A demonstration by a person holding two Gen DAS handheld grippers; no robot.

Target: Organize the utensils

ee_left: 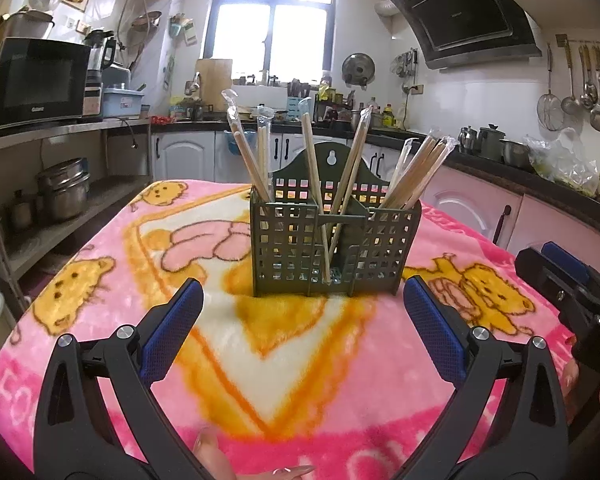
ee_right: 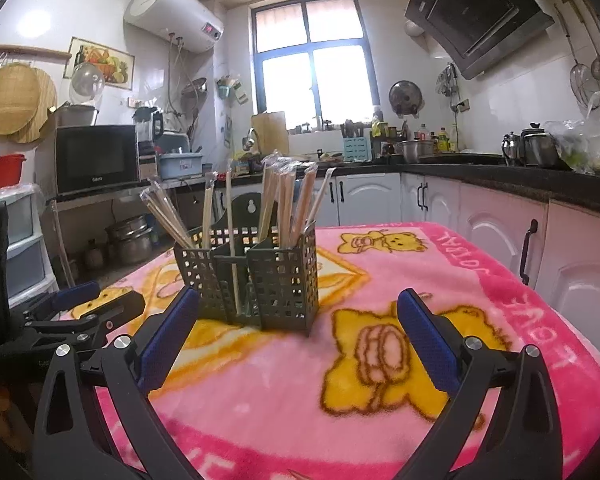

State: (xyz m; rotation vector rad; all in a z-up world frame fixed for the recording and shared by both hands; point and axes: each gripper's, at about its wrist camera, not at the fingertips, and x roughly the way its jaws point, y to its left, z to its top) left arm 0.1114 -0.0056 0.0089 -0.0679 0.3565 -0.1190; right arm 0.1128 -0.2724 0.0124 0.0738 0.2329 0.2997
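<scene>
Fingertips at the bottom edge of the left wrist view belong to your hand under the left gripper, whose blue-padded jaws stand wide apart with nothing between them. Your right gripper is likewise released and empty; its pads bracket only bare blanket.

Task object: the dark green lattice caddy stands upright on the pink bear-print blanket, ahead of both grippers and apart from them. Wrapped chopsticks lean in its left, middle and right compartments; one bare stick stands in the middle section.

Progress, as a judgement: no loose utensil shows anywhere on the blanket, and neither claw carries one, so the sorting looks finished or very nearly so. What may remain is at most a tidying of the leaning bundles.

Limits of view: the caddy's floor is seen only through the lattice, so small items lying inside cannot be ruled out. How many pairs each compartment holds cannot be counted. The blanket's near edge and the part of it behind the caddy are cut off or hidden. Your right gripper appears only in part at the right margin of the left wrist view.
</scene>
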